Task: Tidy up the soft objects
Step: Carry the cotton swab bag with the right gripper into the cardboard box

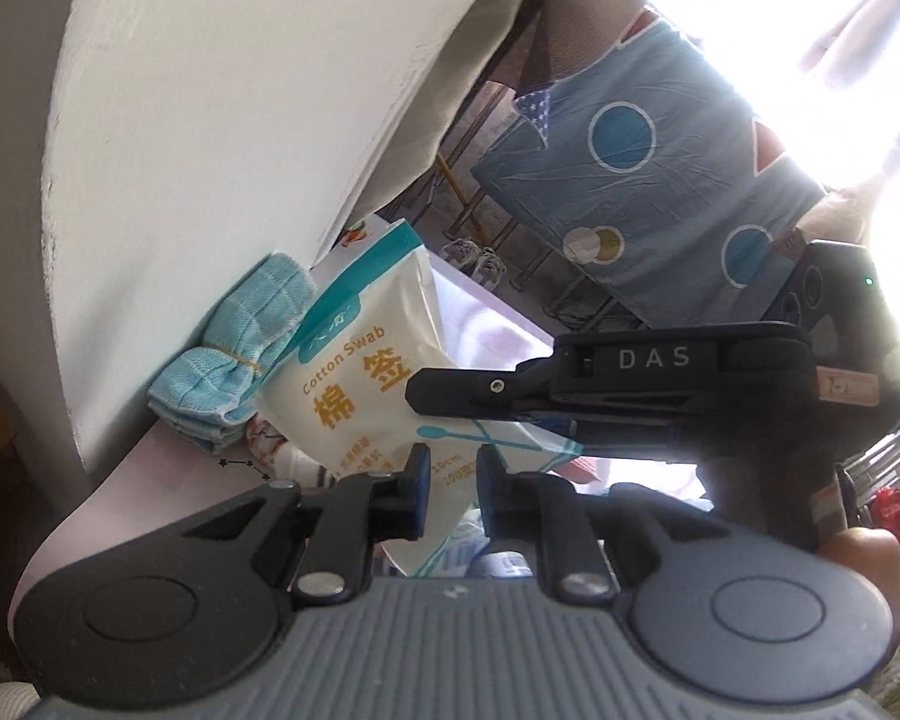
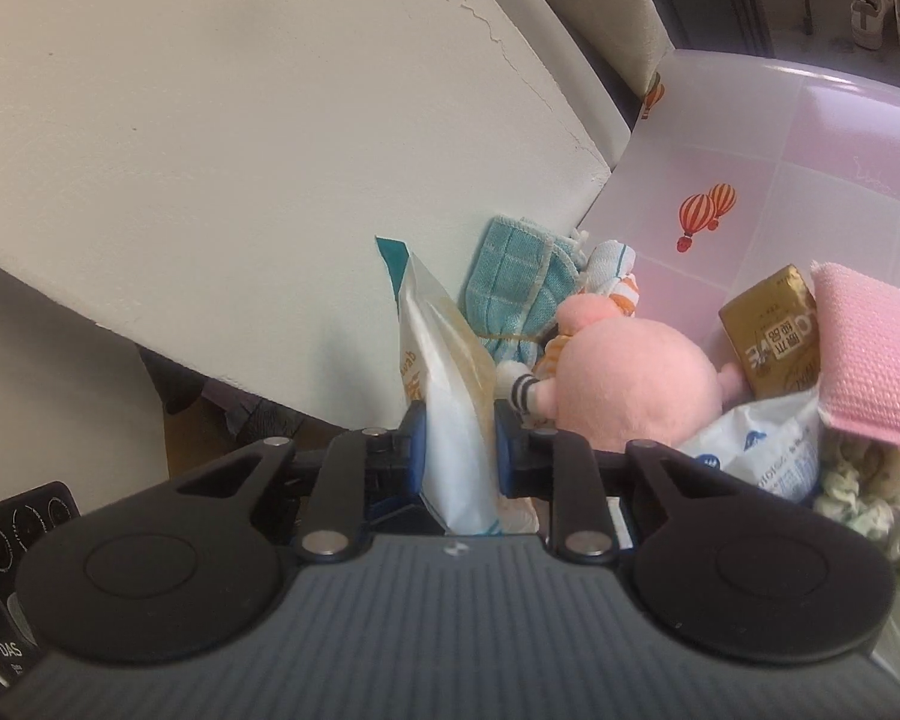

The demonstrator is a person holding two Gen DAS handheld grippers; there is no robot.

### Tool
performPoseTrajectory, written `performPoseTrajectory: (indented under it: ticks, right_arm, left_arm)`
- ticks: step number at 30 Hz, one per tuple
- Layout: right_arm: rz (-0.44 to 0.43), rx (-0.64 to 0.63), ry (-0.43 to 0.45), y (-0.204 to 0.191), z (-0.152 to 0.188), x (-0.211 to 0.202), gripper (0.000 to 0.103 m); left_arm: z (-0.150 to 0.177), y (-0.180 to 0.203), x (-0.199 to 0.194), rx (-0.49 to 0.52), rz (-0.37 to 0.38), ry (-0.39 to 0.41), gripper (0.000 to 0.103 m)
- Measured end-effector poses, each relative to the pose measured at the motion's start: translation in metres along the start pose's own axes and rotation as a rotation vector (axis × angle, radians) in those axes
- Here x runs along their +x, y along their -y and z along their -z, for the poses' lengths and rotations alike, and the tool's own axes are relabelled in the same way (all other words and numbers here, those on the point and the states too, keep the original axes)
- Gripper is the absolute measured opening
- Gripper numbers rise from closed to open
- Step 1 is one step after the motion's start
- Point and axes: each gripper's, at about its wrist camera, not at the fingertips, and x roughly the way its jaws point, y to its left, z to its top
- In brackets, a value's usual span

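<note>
A white and teal cotton swab bag (image 1: pixel 366 384) stands upright, leaning toward the white wall (image 1: pixel 210 120). My left gripper (image 1: pixel 453 480) is shut on its lower corner. From the right, the right gripper's fingers (image 1: pixel 510 387) clamp the bag's edge. In the right wrist view the bag (image 2: pixel 450 420) is seen edge-on, pinched between the pads of my right gripper (image 2: pixel 459 450). A folded blue cloth bundle (image 1: pixel 234 360) tied with a rubber band sits against the wall behind the bag. A pink plush toy (image 2: pixel 636 384) lies just right of the bag.
On the pink table cover (image 2: pixel 810 150) lie a gold carton (image 2: pixel 774 330), a pink sponge (image 2: pixel 876 354), a white plastic packet (image 2: pixel 762 450) and a small striped cloth (image 2: pixel 612 270). A blue sheet with circles (image 1: pixel 630 180) hangs beyond. Shoes (image 2: pixel 888 12) sit on the floor.
</note>
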Motion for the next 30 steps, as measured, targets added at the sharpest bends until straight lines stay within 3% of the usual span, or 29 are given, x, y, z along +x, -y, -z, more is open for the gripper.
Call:
performPoseTrajectory:
  ticks: [6,9,13,17,20,23,26,30]
  right_arm:
    - [-0.015,0.084,0.120,0.011,0.041,-0.078,0.020]
    - [-0.001,0.131,0.211,0.030,0.068,-0.129,0.020]
    - [0.037,0.222,0.358,0.069,0.111,-0.207,0.020]
    - [0.118,0.292,0.510,0.107,0.150,-0.292,0.020]
    - [0.254,0.318,0.605,0.134,0.171,-0.349,0.020]
    - [0.452,0.330,0.627,0.166,0.181,-0.386,0.020]
    - [0.687,0.282,0.577,0.195,0.175,-0.391,0.020]
    - [0.952,0.183,0.476,0.239,0.155,-0.361,0.023]
  left_arm:
    - [0.015,0.068,-0.015,0.150,0.101,-0.014,0.016]
    - [0.028,0.106,-0.015,0.233,0.165,-0.034,0.022]
    - [0.049,0.154,-0.009,0.351,0.235,-0.068,0.050]
    - [0.070,0.182,0.004,0.418,0.253,-0.112,0.060]
    - [0.083,0.182,0.019,0.434,0.207,-0.153,0.060]
    - [0.086,0.169,0.029,0.434,0.148,-0.183,0.060]
    - [0.082,0.143,0.034,0.422,0.070,-0.192,0.060]
    - [0.073,0.113,0.037,0.366,-0.027,-0.195,0.060]
